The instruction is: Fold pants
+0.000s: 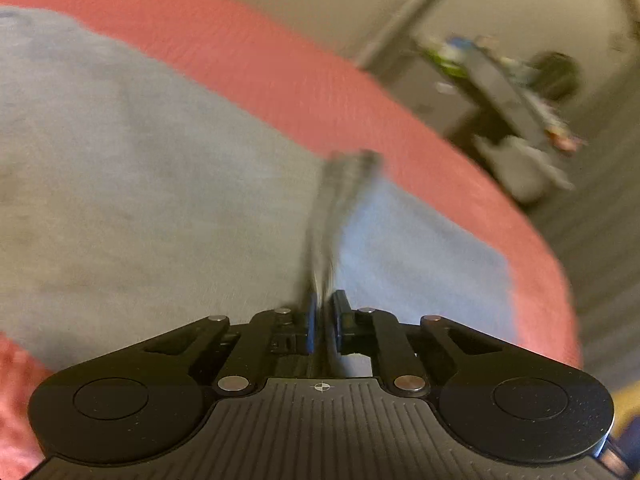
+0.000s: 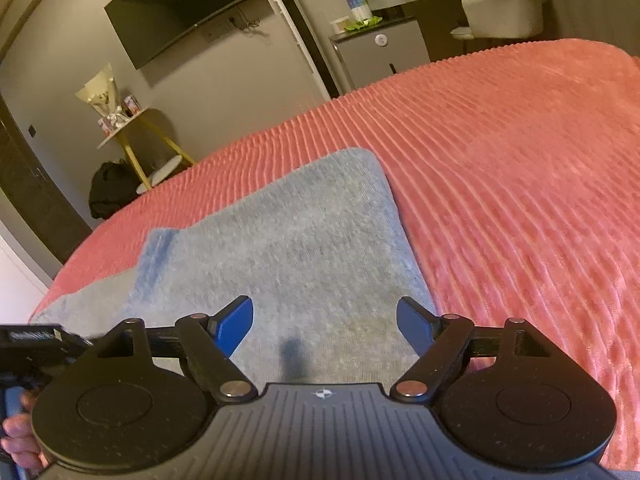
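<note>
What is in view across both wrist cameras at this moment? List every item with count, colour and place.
pants: one, grey-blue, lying on the bedspread under both grippers
bedspread: one, coral pink, ribbed, covering the bed
television: one, black, on the far wall
side table: one, yellow legs, by the wall, small items on top
bag: one, black, on the floor beside the side table
cabinet: one, grey, beyond the bed
chair: one, white, at the far desk
left gripper: one, black with blue pads, closed on a blurred strip of pants fabric
right gripper: one, black with blue pads, open above the pants
</note>
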